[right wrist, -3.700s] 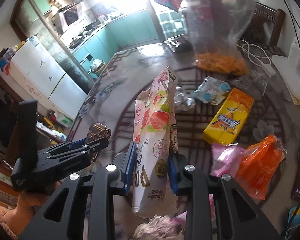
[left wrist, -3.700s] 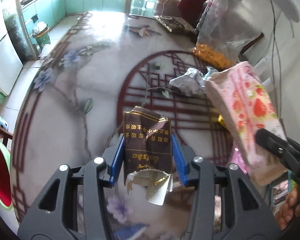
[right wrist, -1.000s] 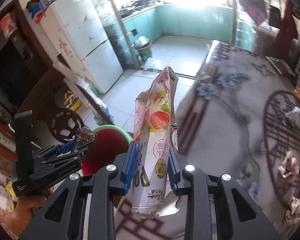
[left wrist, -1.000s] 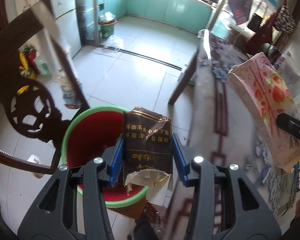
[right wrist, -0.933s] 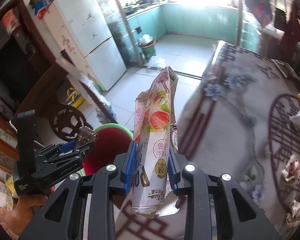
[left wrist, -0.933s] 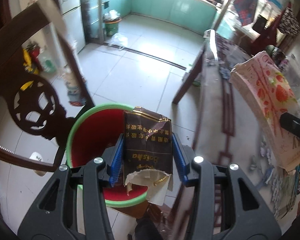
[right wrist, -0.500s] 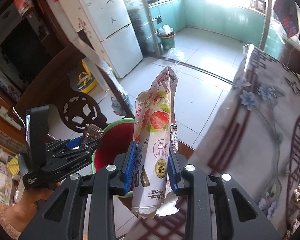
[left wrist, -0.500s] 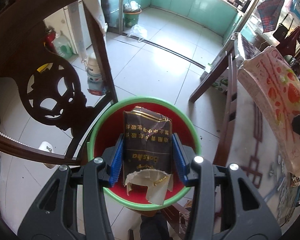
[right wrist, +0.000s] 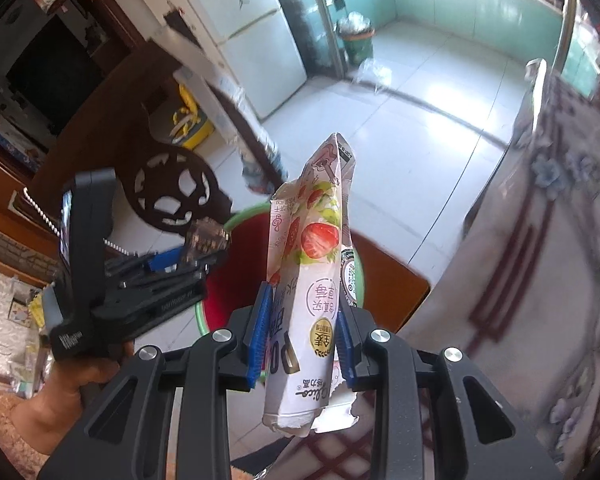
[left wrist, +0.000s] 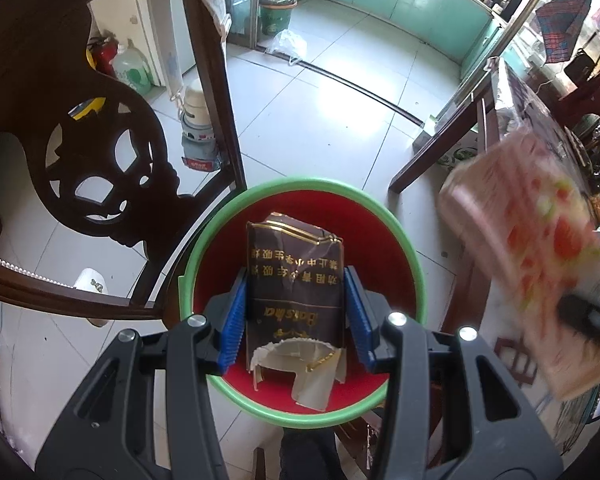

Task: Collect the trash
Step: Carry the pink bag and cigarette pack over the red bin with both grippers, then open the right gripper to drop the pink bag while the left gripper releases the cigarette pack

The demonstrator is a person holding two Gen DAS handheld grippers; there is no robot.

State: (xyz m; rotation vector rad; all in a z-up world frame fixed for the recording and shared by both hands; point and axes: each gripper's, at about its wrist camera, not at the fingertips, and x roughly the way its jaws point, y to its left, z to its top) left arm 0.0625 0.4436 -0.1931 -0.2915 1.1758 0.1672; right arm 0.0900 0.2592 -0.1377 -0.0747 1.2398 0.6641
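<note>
L gripper (left wrist: 296, 312) clamps creased brown pack (left wrist: 296, 280), R gripper (right wrist: 302, 340) glossy strawberry pouch (right wrist: 312, 280).

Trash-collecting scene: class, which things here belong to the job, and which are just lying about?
Belonging to the job:
brown packet, clamped in the left gripper
strawberry snack bag, clamped in the right gripper
red bin

Lying about:
wooden chair
fridge
green bucket
</note>
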